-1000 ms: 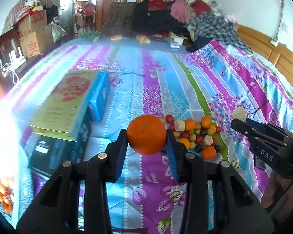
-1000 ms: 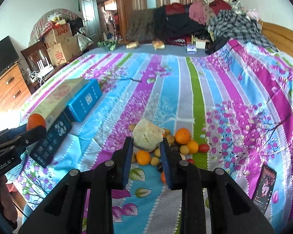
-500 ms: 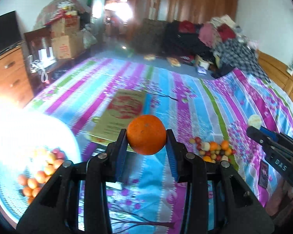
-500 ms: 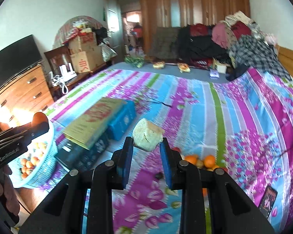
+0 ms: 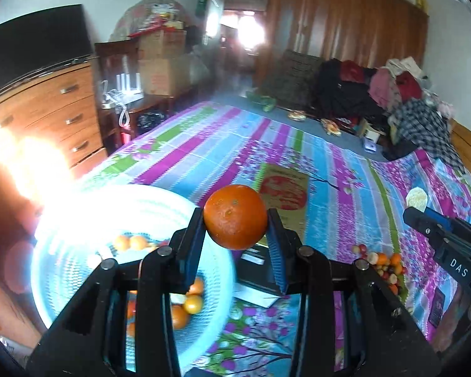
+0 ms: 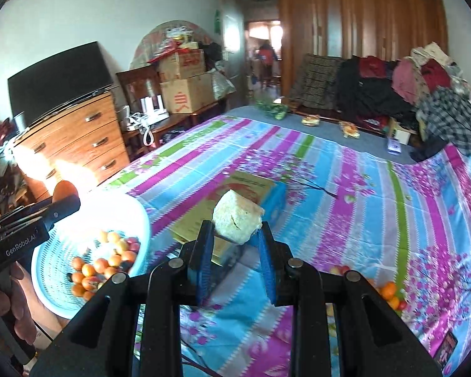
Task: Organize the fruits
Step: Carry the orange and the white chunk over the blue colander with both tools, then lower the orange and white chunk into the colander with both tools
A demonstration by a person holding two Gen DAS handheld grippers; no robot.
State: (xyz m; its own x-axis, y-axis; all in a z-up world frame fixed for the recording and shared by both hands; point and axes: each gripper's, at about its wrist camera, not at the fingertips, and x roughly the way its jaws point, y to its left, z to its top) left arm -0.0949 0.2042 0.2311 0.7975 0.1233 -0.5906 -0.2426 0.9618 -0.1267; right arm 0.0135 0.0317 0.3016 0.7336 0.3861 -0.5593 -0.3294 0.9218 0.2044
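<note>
Both grippers [image 5: 235, 231] [image 6: 235, 235] angled down, clamping orange [image 5: 235, 216], pale chunk [image 6: 237, 224].

A wide bed [image 6: 345, 188] under a striped purple, blue and green floral sheet fills the room. A tall brown wooden wardrobe [image 6: 354, 31] lines the far wall beside an open doorway [image 6: 263, 53] bright with daylight. On the left, a flat black television [image 6: 59, 75] stands on a brown wooden chest of drawers [image 6: 78, 144], with stacked cardboard boxes [image 6: 185, 81] just beyond it. Heaped clothes [image 6: 417, 94] cover the bed's far end, and the walls are white.
</note>
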